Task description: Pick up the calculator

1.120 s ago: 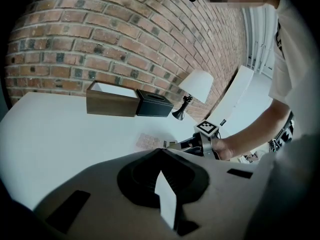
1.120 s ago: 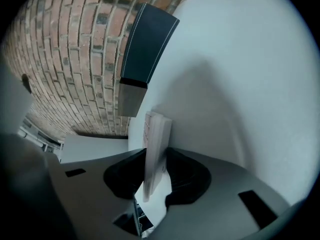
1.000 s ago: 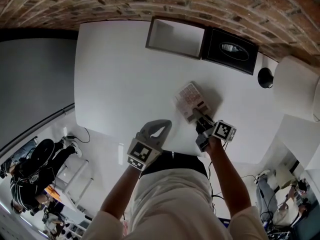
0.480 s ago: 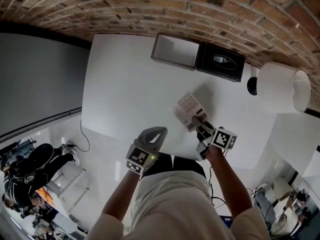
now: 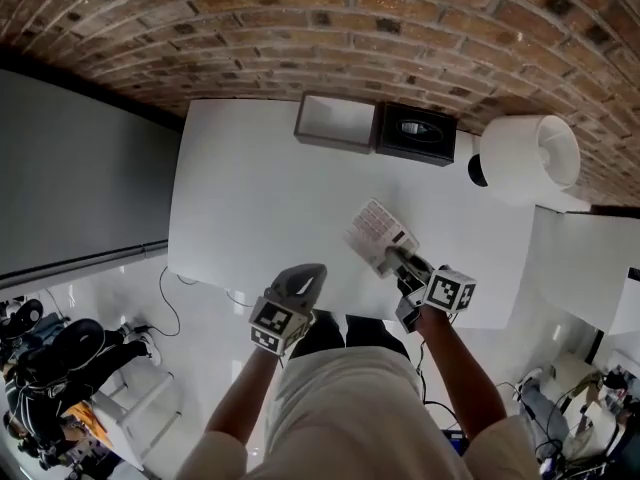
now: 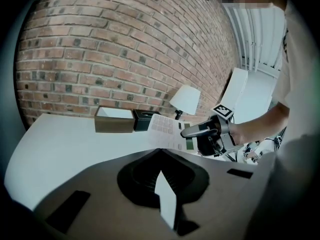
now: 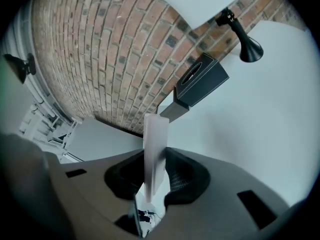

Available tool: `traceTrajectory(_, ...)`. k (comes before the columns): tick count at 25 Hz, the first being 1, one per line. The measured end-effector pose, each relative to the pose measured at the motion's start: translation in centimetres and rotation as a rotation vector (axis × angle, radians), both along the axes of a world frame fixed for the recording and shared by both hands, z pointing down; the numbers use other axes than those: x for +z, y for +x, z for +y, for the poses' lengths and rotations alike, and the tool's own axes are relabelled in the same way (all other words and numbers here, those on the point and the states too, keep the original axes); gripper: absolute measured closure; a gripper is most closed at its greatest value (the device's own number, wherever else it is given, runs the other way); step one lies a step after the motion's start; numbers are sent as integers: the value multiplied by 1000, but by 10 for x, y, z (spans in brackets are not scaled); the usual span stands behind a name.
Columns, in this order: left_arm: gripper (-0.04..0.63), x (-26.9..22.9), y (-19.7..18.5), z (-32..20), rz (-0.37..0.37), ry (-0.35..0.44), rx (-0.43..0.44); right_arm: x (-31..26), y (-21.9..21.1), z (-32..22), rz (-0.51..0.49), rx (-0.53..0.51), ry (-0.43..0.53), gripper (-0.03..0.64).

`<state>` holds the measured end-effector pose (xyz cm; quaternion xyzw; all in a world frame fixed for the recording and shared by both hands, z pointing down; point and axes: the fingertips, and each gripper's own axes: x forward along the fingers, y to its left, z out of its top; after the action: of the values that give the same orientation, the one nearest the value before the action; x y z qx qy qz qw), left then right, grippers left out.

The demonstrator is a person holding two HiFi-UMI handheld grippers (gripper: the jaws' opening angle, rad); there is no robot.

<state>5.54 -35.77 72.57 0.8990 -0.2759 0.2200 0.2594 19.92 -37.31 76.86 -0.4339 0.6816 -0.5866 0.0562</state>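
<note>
Right gripper (image 5: 402, 261) pinches calculator's (image 5: 378, 234) 5 o'clock end above table (image 5: 250, 188); such an edge hold could let it pivot loose; left gripper (image 5: 310, 270) seemingly closed, empty.

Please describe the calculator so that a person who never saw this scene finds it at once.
On the white table under the brick wall, look at the near edge, right of the middle. There the right claw grips the calculator by one end: the only flat, pale thing with rows of keys, far from the tray, black box and lamp.
</note>
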Motion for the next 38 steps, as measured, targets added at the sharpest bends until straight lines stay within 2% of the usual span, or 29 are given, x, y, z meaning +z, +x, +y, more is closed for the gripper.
traceTrajectory(8, 583, -32, -30, 40, 76, 41, 31, -44, -14, 52, 86, 84, 68, 509)
traceTrajectory(13, 582, -38, -56, 75, 70, 39, 78, -75, -26, 85, 130, 154, 114, 509)
traceTrajectory(16, 581, -48, -61, 86, 90, 77, 105, -89, -31, 101, 156, 178, 151, 511)
traceTrajectory(23, 582, -75, -79, 133, 113, 92, 136, -118, -44, 160, 135, 228, 162, 509)
traceTrajectory(33, 581, -116, -84, 153, 146, 164, 157, -167, -36, 198, 189, 277, 268, 511)
traceTrajectory(38, 581, -132, -75, 166, 156, 184, 146, -179, -21, 212, 174, 283, 293, 511)
